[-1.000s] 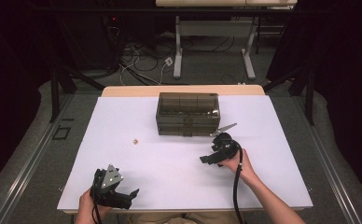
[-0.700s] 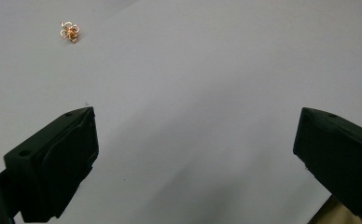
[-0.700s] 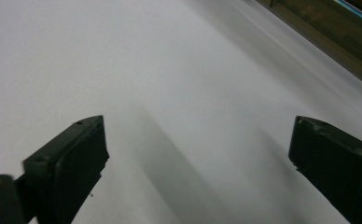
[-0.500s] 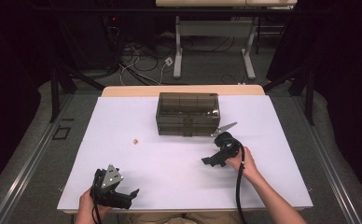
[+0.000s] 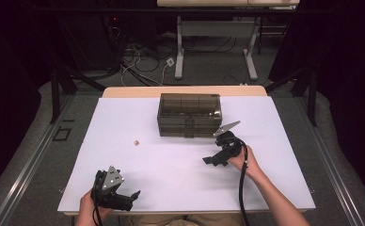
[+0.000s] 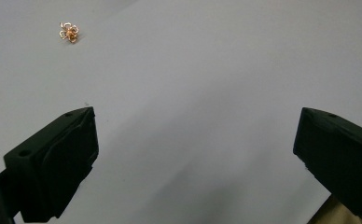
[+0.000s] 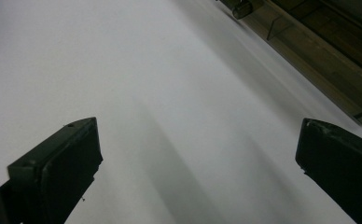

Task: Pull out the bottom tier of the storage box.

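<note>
left tool [image 5: 132,197] gaping, right tool [image 5: 210,161] just opened

White, unpatterned desk [image 5: 124,122]; smoky dark translucent drawer box [image 5: 190,114]; copper-pink wire trinket [image 6: 69,31]; black left gripper [image 5: 124,200] and right gripper [image 5: 212,161], grey-plated.

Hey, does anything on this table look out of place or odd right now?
One thing: a tiny copper-coloured trinket lies alone on the white table, left of the dark drawer box and apart from it. The box sits square, its drawers shut. Nothing looks spilled or damaged.
</note>
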Demonstrator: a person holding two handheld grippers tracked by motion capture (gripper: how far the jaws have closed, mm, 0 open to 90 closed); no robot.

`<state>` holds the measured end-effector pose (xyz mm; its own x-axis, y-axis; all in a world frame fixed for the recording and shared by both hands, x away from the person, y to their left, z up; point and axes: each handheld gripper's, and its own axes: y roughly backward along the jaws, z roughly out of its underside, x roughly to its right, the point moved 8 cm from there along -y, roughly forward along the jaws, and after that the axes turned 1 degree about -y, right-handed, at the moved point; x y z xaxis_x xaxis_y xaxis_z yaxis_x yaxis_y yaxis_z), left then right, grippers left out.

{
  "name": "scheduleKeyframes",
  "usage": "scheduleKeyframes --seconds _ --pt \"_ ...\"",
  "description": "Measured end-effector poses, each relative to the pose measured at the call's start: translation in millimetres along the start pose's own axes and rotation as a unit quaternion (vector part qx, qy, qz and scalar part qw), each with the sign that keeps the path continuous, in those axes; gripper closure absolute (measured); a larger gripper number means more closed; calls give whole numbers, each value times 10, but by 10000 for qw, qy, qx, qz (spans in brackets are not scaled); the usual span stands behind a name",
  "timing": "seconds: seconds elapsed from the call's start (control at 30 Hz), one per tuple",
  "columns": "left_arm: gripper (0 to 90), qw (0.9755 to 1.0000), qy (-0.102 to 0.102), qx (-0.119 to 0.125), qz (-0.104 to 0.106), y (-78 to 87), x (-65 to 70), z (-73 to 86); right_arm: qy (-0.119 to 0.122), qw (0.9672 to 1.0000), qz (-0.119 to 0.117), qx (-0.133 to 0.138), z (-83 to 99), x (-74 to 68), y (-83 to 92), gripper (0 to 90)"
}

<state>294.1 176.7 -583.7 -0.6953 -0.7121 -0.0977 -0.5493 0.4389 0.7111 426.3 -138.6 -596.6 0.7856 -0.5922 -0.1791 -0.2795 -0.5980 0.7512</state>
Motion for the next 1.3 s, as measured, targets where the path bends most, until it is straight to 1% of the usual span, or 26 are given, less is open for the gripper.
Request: scheduleKeyframes --seconds 0.03,0.07,0.13,0.17,0.2,0.23,0.3,0.37,0.4,0.47,0.57,0.63,0.7,0.73,0.77,0.83,0.87,0.9,0.93,0.97,1.1,1.13,1.2,1.23,1.27,1.3 --pt "0 10000 1 -2 -1 0 0 0 32 10000 44 38 -7 13 3 0" --pt "0 10000 -1 -3 -3 -1 0 0 24 10000 -25 71 -15 7 3 0" --pt "0 10000 -4 -2 -11 -1 0 -1 42 10000 59 54 -18 27 6 0" --pt "0 10000 -2 5 -46 -3 -2 -1 -16 10000 68 41 -19 27 9 0" --pt "0 10000 2 20 -55 -5 -3 -3 61 9999 135 60 -24 52 8 2" --pt "0 10000 2 20 -54 -4 -3 -3 95 9997 195 85 -32 68 7 12" --pt "0 10000 -3 23 -61 -3 -4 -3 89 9997 205 100 -44 72 12 54" --pt "0 10000 -5 14 -66 -5 -4 -3 148 9992 255 266 -76 86 10 85" --pt "0 10000 -2 14 -65 -7 -3 -3 145 9994 249 192 -76 84 23 95" --pt "0 10000 -5 14 -74 -5 -3 -4 211 9990 318 248 -102 95 30 152" --pt "0 10000 -18 0 -52 -2 -2 -2 280 9982 457 261 -123 107 25 167" --pt "0 10000 -13 -15 -59 -3 -2 0 365 9973 567 301 -137 124 32 226" --pt "0 10000 -6 2 -58 -6 6 -2 515 9956 671 398 -160 137 41 285" --pt "0 10000 10 16 -50 -9 11 -5 558 9945 762 461 -177 146 40 303" --pt "0 10000 35 16 -42 -10 16 -4 598 9942 784 438 -184 149 45 321" --pt "0 10000 5 47 -40 -9 9 -7 683 9923 877 543 -219 150 41 362" --pt "0 10000 3 38 -59 -6 3 -4 723 9919 893 533 -231 153 44 378" --pt "0 10000 -17 2 -75 1 -6 0 747 9903 952 688 -261 162 40 394" --pt "0 10000 -6 18 -88 0 -8 -1 748 9898 1026 639 -266 179 54 413" --pt "0 10000 -10 11 -89 0 -8 0 768 9887 1091 684 -284 201 53 425" --pt "0 10000 -13 -4 -77 -1 -5 1 764 9874 1218 663 -302 272 66 487" --pt "0 10000 -8 4 -86 -3 -7 0 735 9869 1234 736 -307 277 64 500" --pt "0 10000 -3 -1 -88 -7 -7 1 755 9855 1323 743 -316 313 65 521" --pt "0 10000 -6 0 -91 -8 -6 0 766 9856 1328 719 -316 318 73 536" --pt "0 10000 0 0 -83 -9 -3 0 748 9845 1353 824 -332 329 64 541" --pt "0 10000 4 2 -80 -10 -1 -1 740 9838 1405 838 -340 345 63 552"
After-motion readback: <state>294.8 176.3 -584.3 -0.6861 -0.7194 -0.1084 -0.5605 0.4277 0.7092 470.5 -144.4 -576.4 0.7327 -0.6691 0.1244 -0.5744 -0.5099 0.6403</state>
